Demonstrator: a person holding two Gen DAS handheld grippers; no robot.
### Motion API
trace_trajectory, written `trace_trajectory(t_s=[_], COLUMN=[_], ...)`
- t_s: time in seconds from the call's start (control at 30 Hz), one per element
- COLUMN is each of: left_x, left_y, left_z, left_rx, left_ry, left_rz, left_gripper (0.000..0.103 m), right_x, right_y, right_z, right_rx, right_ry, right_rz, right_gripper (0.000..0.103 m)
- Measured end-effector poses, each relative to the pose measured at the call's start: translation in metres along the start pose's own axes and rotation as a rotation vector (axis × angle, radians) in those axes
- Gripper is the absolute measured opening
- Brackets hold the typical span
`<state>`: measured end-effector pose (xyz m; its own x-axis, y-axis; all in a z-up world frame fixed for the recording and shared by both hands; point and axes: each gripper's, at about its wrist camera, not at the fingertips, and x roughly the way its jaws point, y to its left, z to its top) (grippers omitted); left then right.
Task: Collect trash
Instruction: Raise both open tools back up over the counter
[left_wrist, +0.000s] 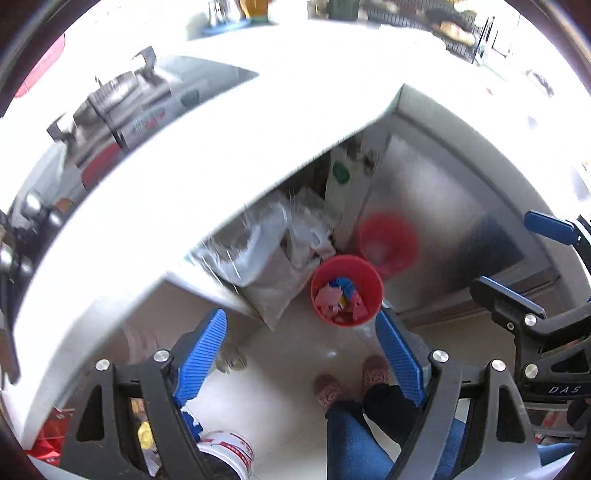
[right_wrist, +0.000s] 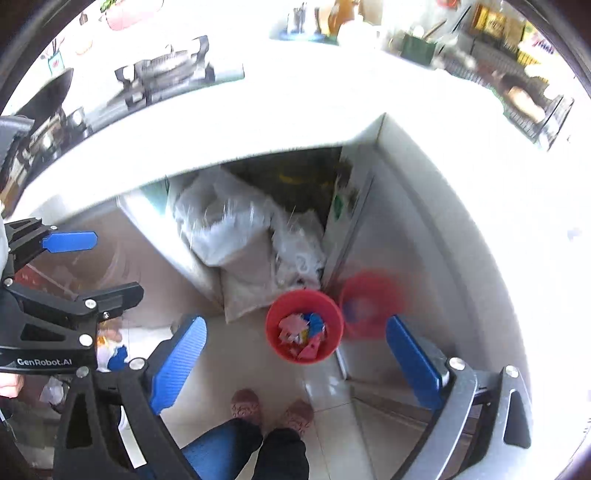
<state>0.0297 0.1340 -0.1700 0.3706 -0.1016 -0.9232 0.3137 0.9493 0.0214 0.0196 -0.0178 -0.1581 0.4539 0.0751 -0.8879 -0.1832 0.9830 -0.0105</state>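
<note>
A red trash bin (left_wrist: 346, 290) stands on the floor below the white counter corner, holding pink, blue and yellow scraps (left_wrist: 341, 300). It also shows in the right wrist view (right_wrist: 303, 325) with the scraps (right_wrist: 303, 332) inside. My left gripper (left_wrist: 301, 345) is open and empty, held high above the floor with the bin just beyond its right finger. My right gripper (right_wrist: 295, 350) is open and empty, also high above the bin. Each gripper shows in the other's view: the right one (left_wrist: 517, 266) at the right edge, the left one (right_wrist: 88, 264) at the left edge.
A white L-shaped counter (left_wrist: 207, 147) carries a gas stove (left_wrist: 110, 107). Plastic bags (right_wrist: 236, 236) fill the open space under the counter. A shiny metal cabinet door (left_wrist: 436, 206) reflects the bin. The person's feet (right_wrist: 273, 410) stand on the tiled floor. A white bucket (left_wrist: 231, 452) sits lower left.
</note>
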Motion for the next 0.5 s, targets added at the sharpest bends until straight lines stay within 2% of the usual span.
trace_trajectory(t_s=[0.17,0.5], left_x=[-0.037,-0.073], left_y=[0.002,-0.008], left_z=[0.024,0.091], left_rx=[0.005,0.088], left_ry=[-0.062,-0.149], left_rz=[-0.015,-0.047], left_gripper=[0.082,0.082], right_x=[-0.032,-0.056], right_y=[-0.005,-0.034], right_z=[0.018,0.052], right_rx=[0.056,0.162], right_ry=[-0.077,-0.139], right_rz=[-0.058,-0.131], right_gripper=[0.102,0.103])
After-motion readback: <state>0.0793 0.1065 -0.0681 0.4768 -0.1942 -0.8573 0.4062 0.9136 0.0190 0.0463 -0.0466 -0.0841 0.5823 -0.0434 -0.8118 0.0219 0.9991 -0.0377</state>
